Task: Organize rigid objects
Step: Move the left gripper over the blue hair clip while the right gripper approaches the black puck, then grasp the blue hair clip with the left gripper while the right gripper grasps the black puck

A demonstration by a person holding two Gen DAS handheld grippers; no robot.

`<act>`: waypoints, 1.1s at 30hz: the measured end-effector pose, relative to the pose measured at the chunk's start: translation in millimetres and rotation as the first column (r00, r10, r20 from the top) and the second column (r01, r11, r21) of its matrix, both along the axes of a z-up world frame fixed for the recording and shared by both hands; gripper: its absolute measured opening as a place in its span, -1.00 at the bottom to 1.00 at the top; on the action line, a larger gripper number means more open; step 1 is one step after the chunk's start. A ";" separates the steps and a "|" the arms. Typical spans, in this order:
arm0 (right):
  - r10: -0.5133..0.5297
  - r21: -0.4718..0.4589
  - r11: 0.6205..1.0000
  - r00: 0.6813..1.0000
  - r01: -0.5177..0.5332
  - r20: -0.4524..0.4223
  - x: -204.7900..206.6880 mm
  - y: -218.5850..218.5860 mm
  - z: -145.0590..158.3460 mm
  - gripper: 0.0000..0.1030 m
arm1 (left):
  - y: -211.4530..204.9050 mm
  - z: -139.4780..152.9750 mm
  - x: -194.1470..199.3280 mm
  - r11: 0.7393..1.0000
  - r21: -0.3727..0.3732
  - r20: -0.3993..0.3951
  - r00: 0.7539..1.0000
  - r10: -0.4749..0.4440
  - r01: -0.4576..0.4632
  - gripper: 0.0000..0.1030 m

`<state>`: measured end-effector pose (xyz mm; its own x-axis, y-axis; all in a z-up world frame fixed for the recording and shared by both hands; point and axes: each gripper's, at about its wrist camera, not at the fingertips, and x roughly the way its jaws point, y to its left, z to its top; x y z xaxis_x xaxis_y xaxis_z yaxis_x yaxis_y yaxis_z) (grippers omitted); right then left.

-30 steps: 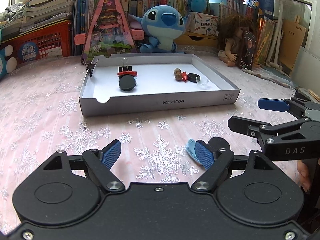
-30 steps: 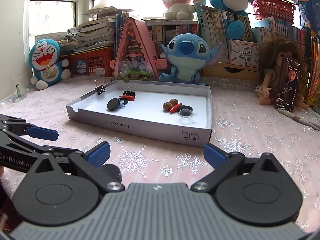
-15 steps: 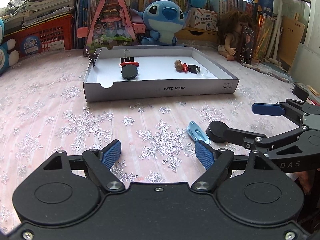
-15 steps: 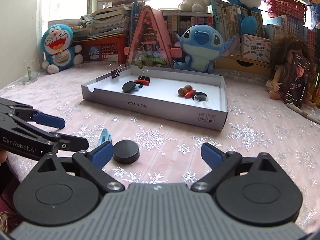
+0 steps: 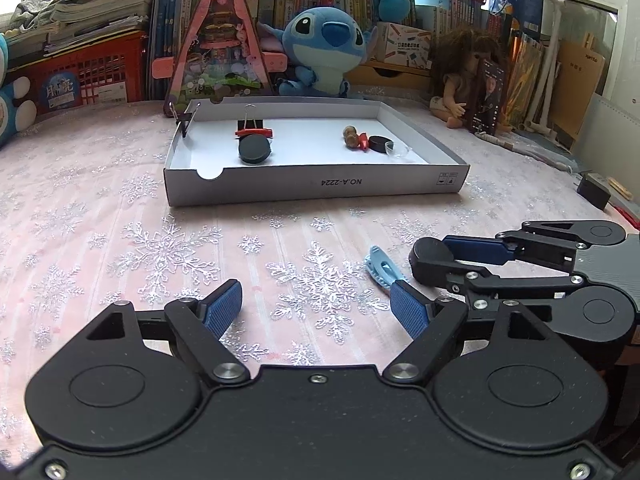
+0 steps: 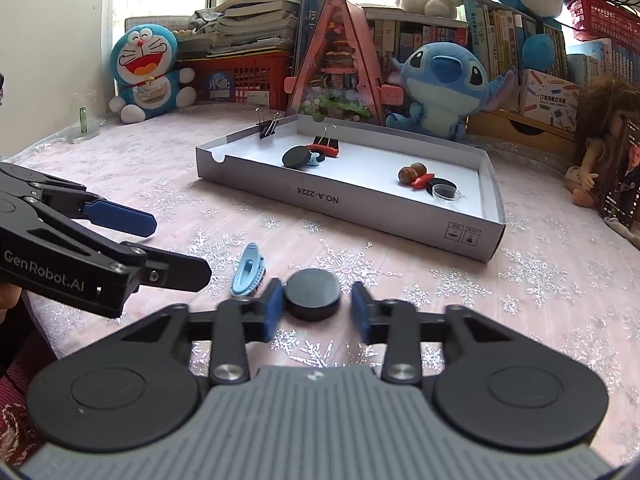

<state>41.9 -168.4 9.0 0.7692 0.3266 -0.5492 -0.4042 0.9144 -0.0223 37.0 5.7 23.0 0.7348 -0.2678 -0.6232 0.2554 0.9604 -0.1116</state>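
Pink tablecloth (image 6: 540, 280) showing a silver-white snowflake pattern. Grey-walled tray (image 6: 360, 200) showing a white floor. Black disc (image 6: 313, 292) sitting between blue pads (image 6: 274, 312) of the right gripper (image 6: 316, 312), its body grey and black. Light blue clip (image 6: 248, 270) lying beside it. Left gripper (image 5: 316, 308) showing black, with blue ribbed pads (image 5: 224, 310).

Right tongs (image 6: 316, 306) now narrowed around the black disc (image 6: 313, 290), formerly wide apart beside it.

Three black discs (image 6: 312, 294), two blue clips (image 6: 248, 270), two binder clips (image 6: 267, 125), two nuts (image 6: 412, 172).
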 end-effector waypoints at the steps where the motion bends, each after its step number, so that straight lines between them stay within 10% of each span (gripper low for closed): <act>1: -0.008 0.001 1.000 1.000 0.008 0.002 -0.4 -1.3 0.3 -0.27 | -1.3 0.0 -0.5 1.000 -0.001 0.001 1.000 -0.007 0.007 0.54; 33: -0.108 -0.005 0.994 0.994 0.108 0.031 -8.8 -20.3 -3.9 -0.27 | -39.4 -8.6 13.3 0.999 -0.012 0.010 0.999 -0.043 0.043 -0.44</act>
<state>33.1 -188.7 5.1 0.8163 0.2373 -0.5267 -0.3020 0.9525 -0.0389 50.3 -33.6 14.4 0.7287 -0.3067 -0.6123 0.2975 0.9471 -0.1204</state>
